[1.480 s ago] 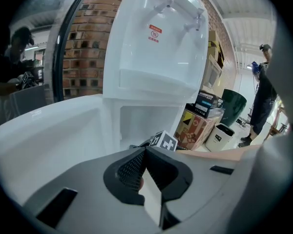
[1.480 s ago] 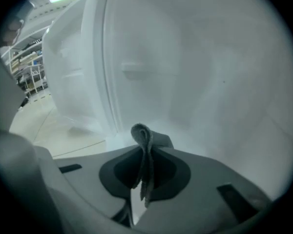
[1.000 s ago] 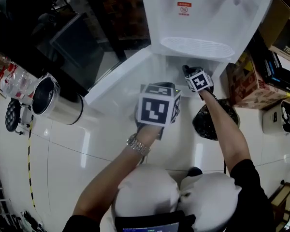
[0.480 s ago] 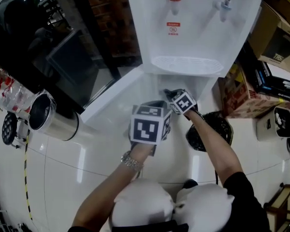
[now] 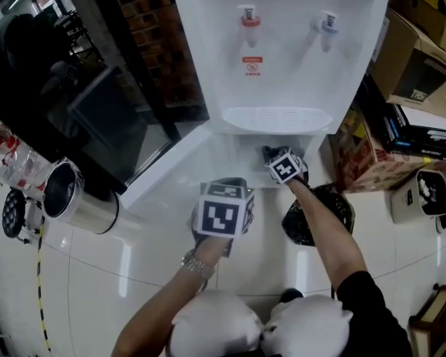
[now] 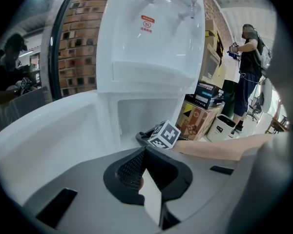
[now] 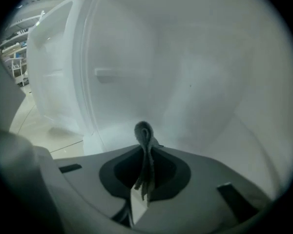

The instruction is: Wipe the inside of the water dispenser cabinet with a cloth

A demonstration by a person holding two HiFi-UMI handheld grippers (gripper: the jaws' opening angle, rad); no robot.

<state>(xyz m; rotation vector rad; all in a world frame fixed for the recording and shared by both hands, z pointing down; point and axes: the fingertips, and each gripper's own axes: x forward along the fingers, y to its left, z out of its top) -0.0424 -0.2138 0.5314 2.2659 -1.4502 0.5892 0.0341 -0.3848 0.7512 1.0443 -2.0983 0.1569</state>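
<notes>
As R hand-held gripper [image 7: 145, 156] pinches cloth [image 7: 143, 130], it's inside cabinet [image 7: 200, 77]

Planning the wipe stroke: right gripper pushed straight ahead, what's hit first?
Likely the cabinet's white inner wall, with the cloth clamped in the right gripper touching first; depth is unclear.

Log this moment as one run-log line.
right gripper: shut on cloth, inside cabinet | cloth-wall contact: cannot tell | left gripper: shut, empty, outside cabinet by open door
</notes>
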